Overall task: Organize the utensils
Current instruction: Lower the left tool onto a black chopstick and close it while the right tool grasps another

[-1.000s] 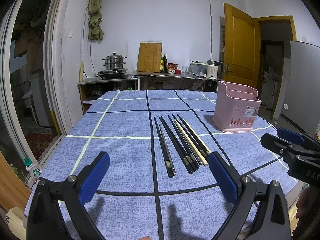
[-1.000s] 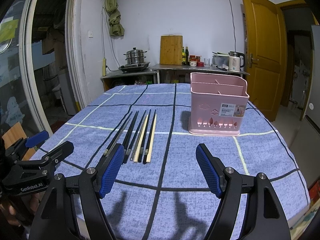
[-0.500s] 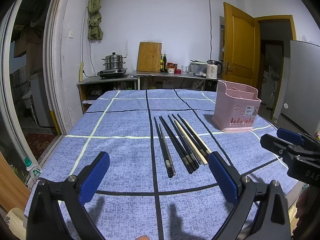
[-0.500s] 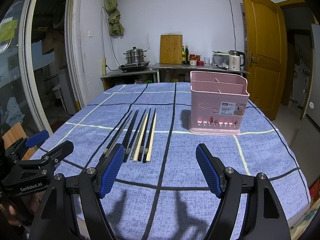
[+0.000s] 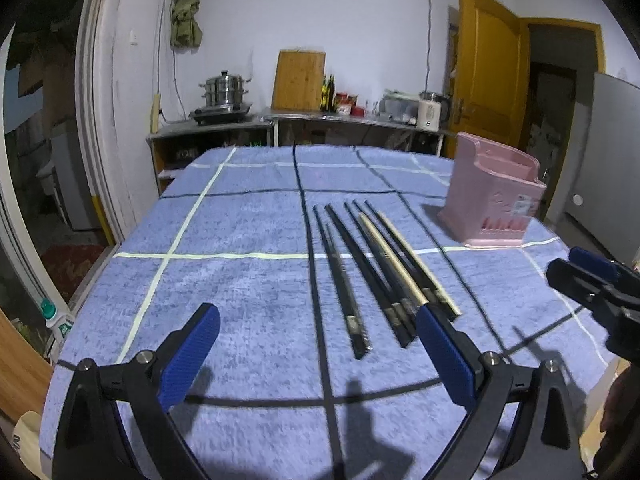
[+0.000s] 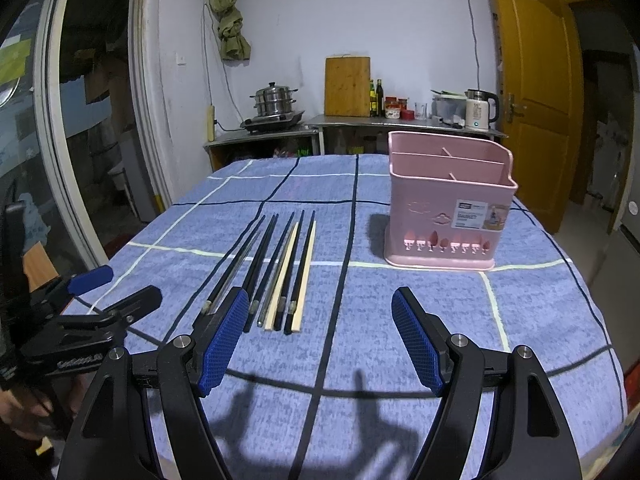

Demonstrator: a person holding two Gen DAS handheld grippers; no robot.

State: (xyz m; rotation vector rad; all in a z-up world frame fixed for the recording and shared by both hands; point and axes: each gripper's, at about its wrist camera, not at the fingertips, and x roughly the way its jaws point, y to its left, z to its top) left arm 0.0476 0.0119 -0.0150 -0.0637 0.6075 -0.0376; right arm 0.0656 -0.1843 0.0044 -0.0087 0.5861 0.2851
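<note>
A table covered by a blue checked tablecloth carries everything. On the cloth lie a row of black and pale chopsticks side by side, and a pink utensil basket stands upright well apart from them.

Left gripper: jaws spread wide, blue pads facing inward, nothing between them, held low and level. Right gripper: likewise wide open, empty, level. Each shows at the edge of the other's view. A hand grips the left gripper's handle.
</note>
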